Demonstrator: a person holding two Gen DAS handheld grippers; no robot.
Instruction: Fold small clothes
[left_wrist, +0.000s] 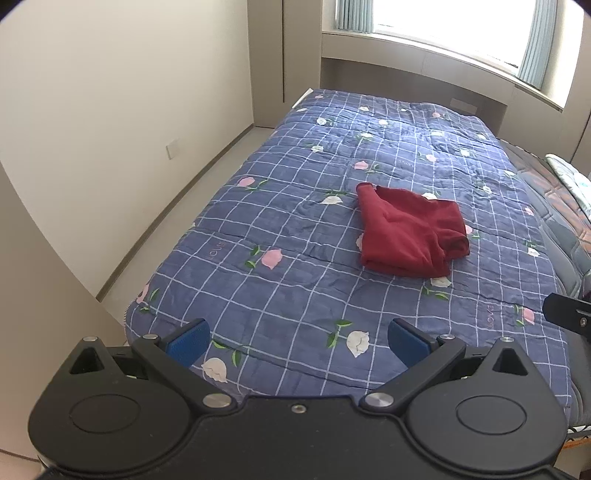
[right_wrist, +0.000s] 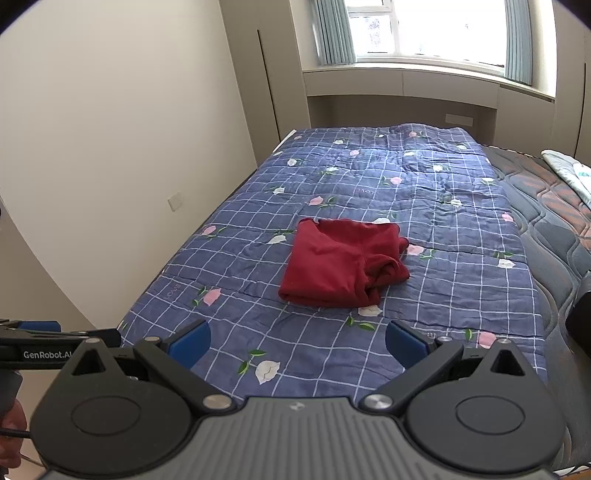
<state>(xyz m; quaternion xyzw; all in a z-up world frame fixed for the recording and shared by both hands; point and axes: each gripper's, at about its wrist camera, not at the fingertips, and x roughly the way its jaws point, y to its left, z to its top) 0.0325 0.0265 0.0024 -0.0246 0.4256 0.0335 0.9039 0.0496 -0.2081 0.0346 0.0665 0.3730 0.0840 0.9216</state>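
Two grippers hover over the bed's near edge: left gripper (left_wrist: 299, 341) and right gripper (right_wrist: 297, 343), jaws of each spread wide, nothing between them. Beyond, at 12 o'clock in the right wrist view, 1 o'clock in the left, a red garment (right_wrist: 341, 264) lies folded on the blue checked quilt (right_wrist: 461, 236). Window (right_wrist: 424, 29) farthest.

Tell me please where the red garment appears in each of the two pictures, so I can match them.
Left wrist view: the red garment lies right of centre on the blue checked quilt, beyond the open left tool.
Right wrist view: the red garment lies near the centre, ahead of the open right tool.
Shared landmark: the window behind the bed.
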